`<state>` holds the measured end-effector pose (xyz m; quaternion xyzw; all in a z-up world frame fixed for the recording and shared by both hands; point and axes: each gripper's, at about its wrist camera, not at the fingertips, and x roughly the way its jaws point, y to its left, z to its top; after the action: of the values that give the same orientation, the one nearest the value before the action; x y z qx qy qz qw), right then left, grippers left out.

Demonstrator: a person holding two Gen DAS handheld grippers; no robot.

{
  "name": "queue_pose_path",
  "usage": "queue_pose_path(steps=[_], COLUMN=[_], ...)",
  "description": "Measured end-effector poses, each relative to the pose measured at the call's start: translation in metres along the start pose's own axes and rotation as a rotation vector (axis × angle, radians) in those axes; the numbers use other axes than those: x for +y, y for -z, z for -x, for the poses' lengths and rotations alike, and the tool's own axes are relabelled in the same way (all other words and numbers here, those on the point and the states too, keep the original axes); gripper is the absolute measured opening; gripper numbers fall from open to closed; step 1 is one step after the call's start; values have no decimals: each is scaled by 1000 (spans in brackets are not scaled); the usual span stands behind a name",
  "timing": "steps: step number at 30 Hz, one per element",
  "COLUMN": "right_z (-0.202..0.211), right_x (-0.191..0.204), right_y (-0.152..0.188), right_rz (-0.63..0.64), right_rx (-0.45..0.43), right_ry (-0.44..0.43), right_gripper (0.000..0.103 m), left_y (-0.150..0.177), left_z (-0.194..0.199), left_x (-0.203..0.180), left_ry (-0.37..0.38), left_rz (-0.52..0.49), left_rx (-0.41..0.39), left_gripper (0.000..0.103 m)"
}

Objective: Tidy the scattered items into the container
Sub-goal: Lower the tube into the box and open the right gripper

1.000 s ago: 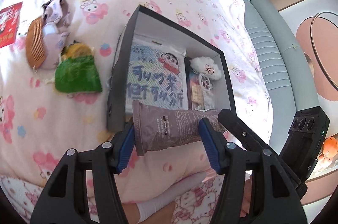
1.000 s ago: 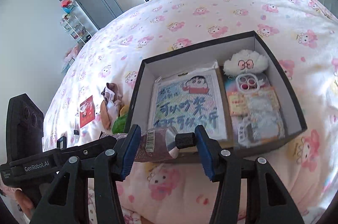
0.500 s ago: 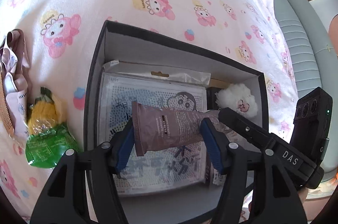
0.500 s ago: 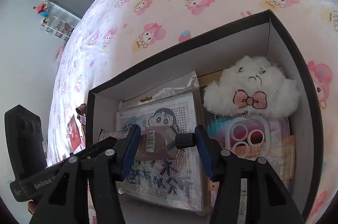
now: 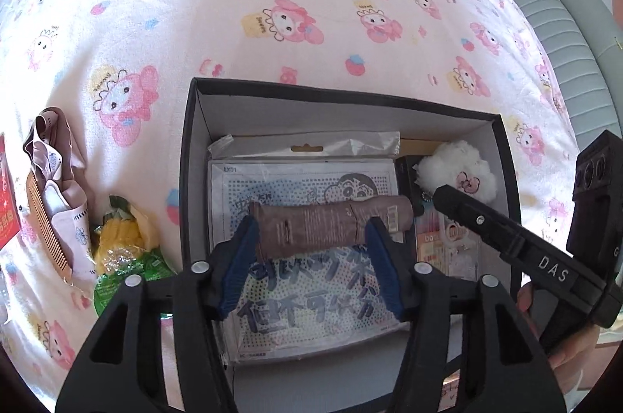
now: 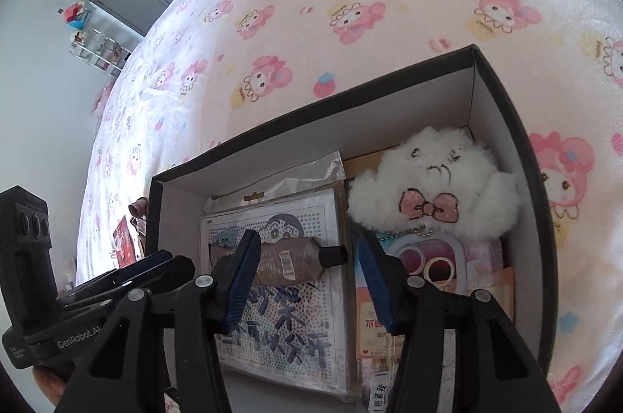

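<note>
One black box holds one brown tube, one bead-art kit, one white plush charm and one phone case. Outside on the bed: one wooden comb, one green snack packet, one red card.

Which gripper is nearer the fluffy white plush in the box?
Right. The right gripper sits just beside the plush; the left gripper is further off, over the bead-art pack.

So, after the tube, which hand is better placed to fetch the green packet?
Left. The packet lies left of the box, on the left gripper's side; its jaws have just been closing, tube between them.
</note>
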<state>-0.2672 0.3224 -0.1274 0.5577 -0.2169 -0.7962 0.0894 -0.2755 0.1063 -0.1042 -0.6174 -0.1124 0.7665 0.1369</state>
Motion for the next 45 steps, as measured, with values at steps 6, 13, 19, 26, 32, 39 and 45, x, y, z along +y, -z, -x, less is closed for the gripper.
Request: queue_pose_path(steps=[6, 13, 19, 26, 32, 39, 45], right_z=[-7, -40, -60, -61, -19, 45, 91], right_x=[21, 20, 25, 22, 24, 61, 88], right_y=[23, 11, -2, -24, -8, 40, 90], right_rz=[89, 132, 167, 115, 86, 180, 219], right_rx=[124, 192, 166, 60, -1, -131, -252], right_ry=[10, 143, 220, 262, 169, 188, 219], right_gripper=[49, 48, 48, 48, 48, 48, 49], left_y=[18, 0, -18, -36, -21, 29, 80], left_z=[-28, -59, -65, -67, -43, 27, 83], left_x=[-15, -8, 6, 19, 17, -7, -23], left_ry=[-15, -65, -33, 51, 123, 127, 62], left_rz=[-32, 32, 103, 200, 136, 5, -58], left_rx=[114, 131, 85, 25, 19, -127, -289], left_gripper=[38, 26, 26, 28, 34, 38, 38])
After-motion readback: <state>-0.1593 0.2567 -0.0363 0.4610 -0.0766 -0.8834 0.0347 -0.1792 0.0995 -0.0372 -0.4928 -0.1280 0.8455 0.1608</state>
